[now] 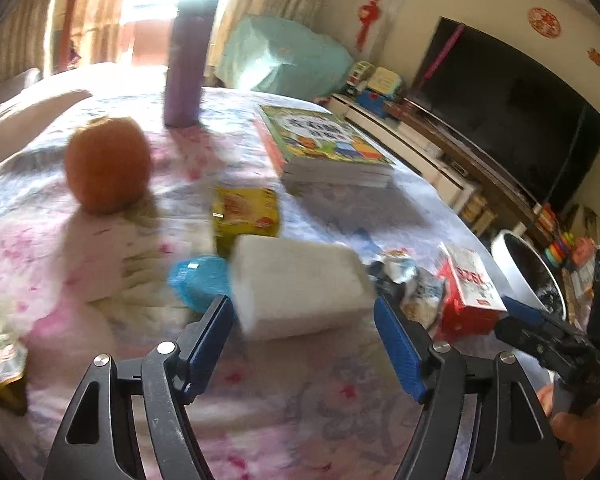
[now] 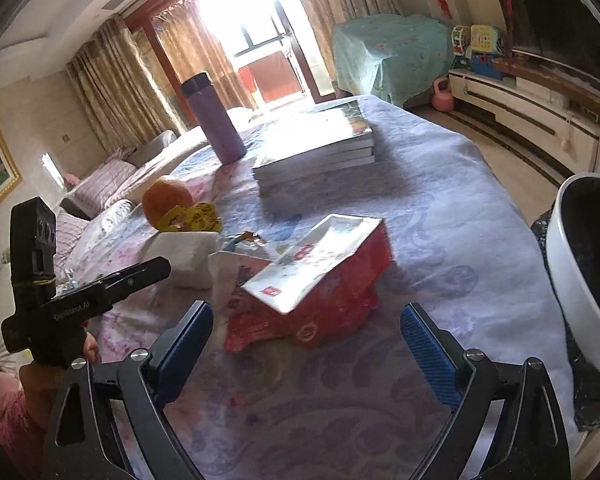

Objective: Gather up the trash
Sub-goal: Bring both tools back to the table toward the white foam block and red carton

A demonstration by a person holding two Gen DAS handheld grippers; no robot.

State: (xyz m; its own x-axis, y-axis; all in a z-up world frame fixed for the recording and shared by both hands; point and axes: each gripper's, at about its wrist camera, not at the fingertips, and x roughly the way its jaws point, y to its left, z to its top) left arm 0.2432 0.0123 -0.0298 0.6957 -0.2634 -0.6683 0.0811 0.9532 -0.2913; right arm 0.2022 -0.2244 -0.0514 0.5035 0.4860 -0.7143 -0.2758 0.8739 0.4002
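On bedspread [image 2: 440,208], red box [image 2: 320,280] lies flat, long axis diagonal; both grippers' fingers [image 2: 428,344] open, empty.

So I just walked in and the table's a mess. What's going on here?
A person is clearing trash off the table with a gripper in each hand. The left gripper has its jaws open near a white tissue pack; the right gripper is open just short of a crushed red box. Neither holds anything yet. A white bin waits at the table's edge.

Crumpled red carton [image 2: 316,300] lies beside white bin [image 2: 572,280].
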